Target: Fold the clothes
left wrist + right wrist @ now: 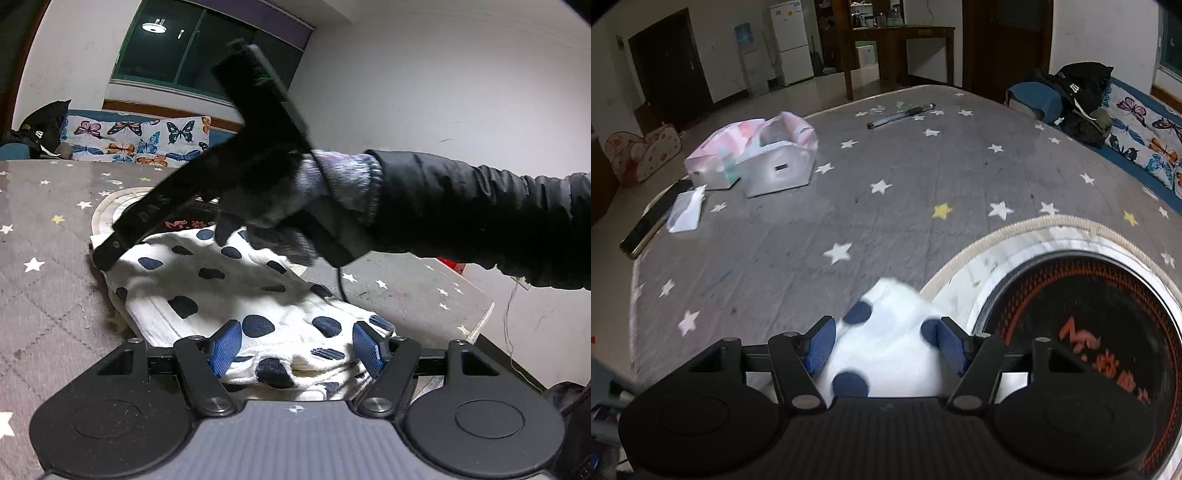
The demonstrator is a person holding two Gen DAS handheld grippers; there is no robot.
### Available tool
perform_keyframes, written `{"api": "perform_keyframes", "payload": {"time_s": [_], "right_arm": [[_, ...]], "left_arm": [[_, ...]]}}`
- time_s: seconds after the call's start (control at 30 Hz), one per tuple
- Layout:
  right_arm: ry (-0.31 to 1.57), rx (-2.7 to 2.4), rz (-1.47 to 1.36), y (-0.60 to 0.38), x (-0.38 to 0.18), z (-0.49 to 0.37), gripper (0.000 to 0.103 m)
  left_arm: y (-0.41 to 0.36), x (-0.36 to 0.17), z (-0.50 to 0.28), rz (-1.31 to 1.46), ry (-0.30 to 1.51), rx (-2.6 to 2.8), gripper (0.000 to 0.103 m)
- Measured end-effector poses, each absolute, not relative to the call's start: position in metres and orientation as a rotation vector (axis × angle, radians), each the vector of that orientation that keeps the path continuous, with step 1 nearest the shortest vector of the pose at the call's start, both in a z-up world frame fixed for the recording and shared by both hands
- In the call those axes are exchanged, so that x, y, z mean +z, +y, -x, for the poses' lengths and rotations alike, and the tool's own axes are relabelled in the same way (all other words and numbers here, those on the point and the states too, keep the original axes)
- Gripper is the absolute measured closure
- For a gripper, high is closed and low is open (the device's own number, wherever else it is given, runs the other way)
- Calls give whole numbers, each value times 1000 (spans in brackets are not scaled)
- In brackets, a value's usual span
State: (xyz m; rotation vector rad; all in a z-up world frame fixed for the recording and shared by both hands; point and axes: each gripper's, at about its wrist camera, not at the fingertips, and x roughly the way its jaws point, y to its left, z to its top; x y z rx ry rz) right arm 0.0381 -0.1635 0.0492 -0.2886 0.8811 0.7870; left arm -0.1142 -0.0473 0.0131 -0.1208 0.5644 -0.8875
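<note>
Looking along your left hand-held gripper, you see its blue pads spread wide on either side of the near edge of the spotted garment, gripping nothing; the layered hem lies bunched between them on the star-printed worktop. Your right hand, gloved, holds the other tool low over the far end of the cloth, its black finger reaching down to the far corner. If you close on this bunched edge you may catch only some of the layers, and the fold could come out crooked. Turning to the right wrist view, your right hand-held gripper also has its pads apart, with a blurred white corner of the garment lying between them and looking unpinched; the blur keeps you from being sure of contact. Just beside it sits a round black cooktop ringed in white. Dragging the cloth that way could snag it on the raised rim. A pen and a plastic bag lie well apart, farther off.
</note>
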Motion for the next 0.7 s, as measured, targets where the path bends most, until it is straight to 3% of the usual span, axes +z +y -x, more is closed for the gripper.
{"api": "perform_keyframes", "payload": {"time_s": [0.5, 0.7], "right_arm": [[806, 775, 268, -202, 83, -15, 34], [852, 770, 208, -237, 69, 17, 34]], "left_arm": [[-28, 26, 107, 163, 520, -825, 32], [-28, 18, 100, 167, 559, -803, 32]]}}
